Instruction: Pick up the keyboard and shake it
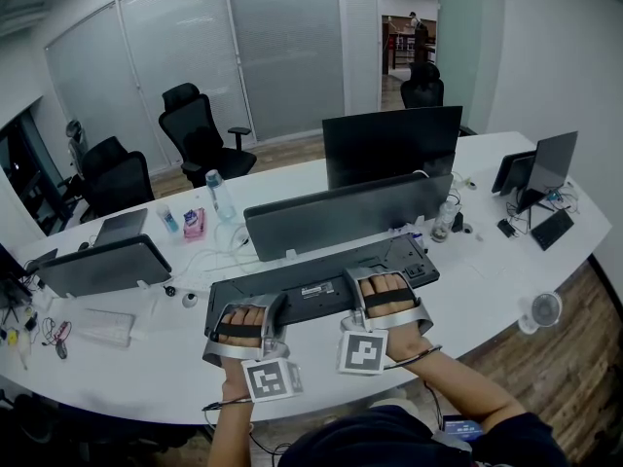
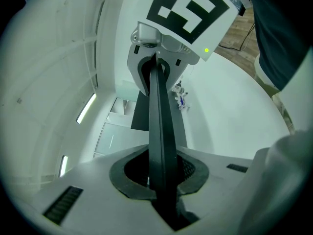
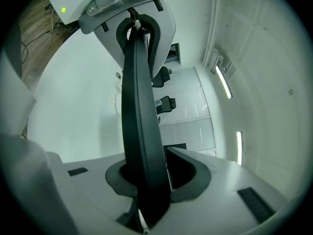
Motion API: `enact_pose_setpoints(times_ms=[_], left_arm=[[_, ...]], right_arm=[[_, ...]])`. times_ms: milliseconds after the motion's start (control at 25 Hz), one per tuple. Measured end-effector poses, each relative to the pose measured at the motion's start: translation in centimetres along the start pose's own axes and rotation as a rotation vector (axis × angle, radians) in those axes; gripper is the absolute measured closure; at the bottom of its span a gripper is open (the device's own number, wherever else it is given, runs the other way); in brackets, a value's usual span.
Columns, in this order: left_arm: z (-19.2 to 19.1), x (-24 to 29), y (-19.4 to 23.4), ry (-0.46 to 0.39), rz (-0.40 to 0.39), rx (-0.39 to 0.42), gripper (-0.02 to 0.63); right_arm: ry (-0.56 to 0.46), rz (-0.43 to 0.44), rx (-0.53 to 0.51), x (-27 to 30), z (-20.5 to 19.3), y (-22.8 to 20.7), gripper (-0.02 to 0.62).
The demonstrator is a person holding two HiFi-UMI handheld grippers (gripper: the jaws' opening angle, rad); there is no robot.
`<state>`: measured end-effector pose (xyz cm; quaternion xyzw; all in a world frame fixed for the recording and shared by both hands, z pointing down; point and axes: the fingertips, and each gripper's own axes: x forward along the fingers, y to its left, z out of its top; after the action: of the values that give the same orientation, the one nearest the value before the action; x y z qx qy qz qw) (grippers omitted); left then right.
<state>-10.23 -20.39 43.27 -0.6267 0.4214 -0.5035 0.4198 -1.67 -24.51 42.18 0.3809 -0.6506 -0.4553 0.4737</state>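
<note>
At white desk (image 1: pixel 487 280), jaws of left gripper (image 1: pixel 243 311) and right gripper (image 1: pixel 387 288) clamp black keyboard (image 1: pixel 292 296), white label showing.

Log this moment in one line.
left gripper: shut on keyboard | right gripper: shut on keyboard | keyboard: labelled side up, held by both grippers

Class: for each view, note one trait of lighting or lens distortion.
Head view: even light, the desk edge bowed. Left gripper view: fisheye, dark corners, the keyboard looming close. Right gripper view: same fisheye, ceiling lights glaring.
</note>
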Motion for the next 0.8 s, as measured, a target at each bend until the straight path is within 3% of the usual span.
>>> enact_pose_setpoints(times_ms=[480,800], left_arm=[[-1.1,1.1,0.3,0.019,-0.002,-0.045,0.525],[-2.2,2.2,0.0,0.018,-0.034,-0.161,0.525]], right_arm=[[-0.061,-0.039,-0.005,-0.7,0.7,-1.3,0.395],[-0.099,-0.056,0.022,-1.3,1.3,-2.2,0.39]])
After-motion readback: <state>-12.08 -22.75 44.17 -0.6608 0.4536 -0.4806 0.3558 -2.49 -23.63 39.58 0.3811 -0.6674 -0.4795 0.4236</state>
